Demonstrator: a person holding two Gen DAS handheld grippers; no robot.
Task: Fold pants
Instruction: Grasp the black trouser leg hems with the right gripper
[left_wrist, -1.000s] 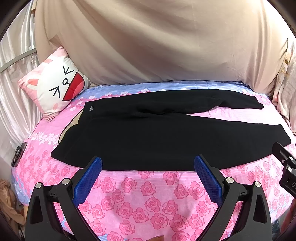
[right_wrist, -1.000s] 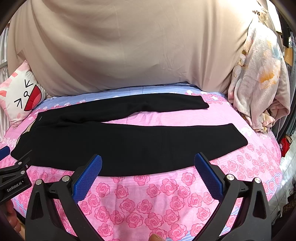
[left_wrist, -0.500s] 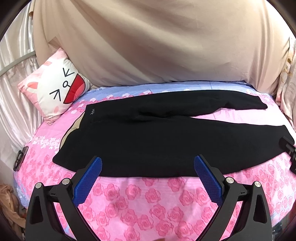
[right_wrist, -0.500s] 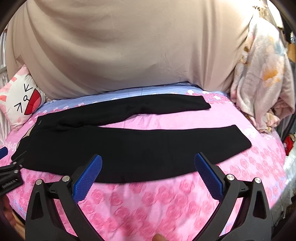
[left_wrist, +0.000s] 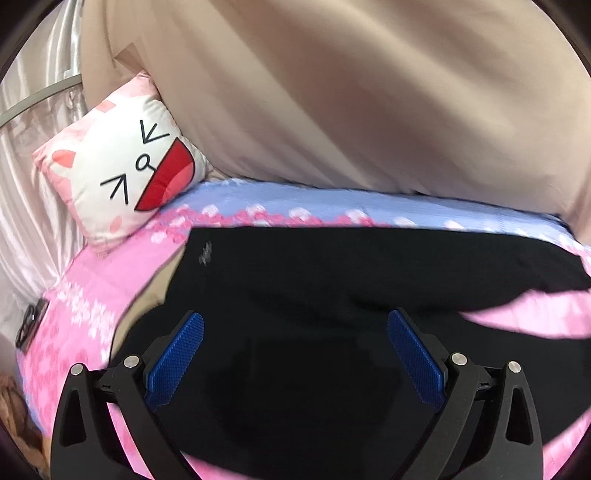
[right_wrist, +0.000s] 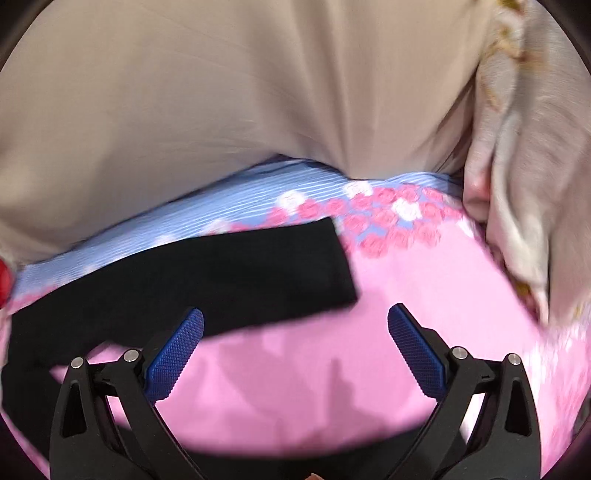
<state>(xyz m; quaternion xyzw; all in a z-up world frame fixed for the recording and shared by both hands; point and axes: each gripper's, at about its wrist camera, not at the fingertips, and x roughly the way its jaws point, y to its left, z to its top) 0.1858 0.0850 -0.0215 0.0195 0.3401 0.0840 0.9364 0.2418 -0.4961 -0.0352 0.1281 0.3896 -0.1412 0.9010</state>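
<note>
Black pants (left_wrist: 314, 295) lie spread flat on the pink rose bedsheet (left_wrist: 92, 280), waist to the left. My left gripper (left_wrist: 295, 332) is open and empty, low over the waist and hip part. My right gripper (right_wrist: 295, 325) is open and empty, over the pink gap between the two legs. The far leg's cuff (right_wrist: 332, 258) lies just ahead of it, and the near leg (right_wrist: 332, 458) shows as a dark band under its fingers. Both views are blurred.
A cat-face pillow (left_wrist: 125, 173) leans at the back left. A beige drape (left_wrist: 351, 92) hangs behind the bed. A floral blanket (right_wrist: 524, 166) hangs at the right. A small dark object (left_wrist: 31, 325) lies on the bed's left edge.
Both grippers have moved forward and down over the bed, from in front of the pants to above them. Both stay open.
</note>
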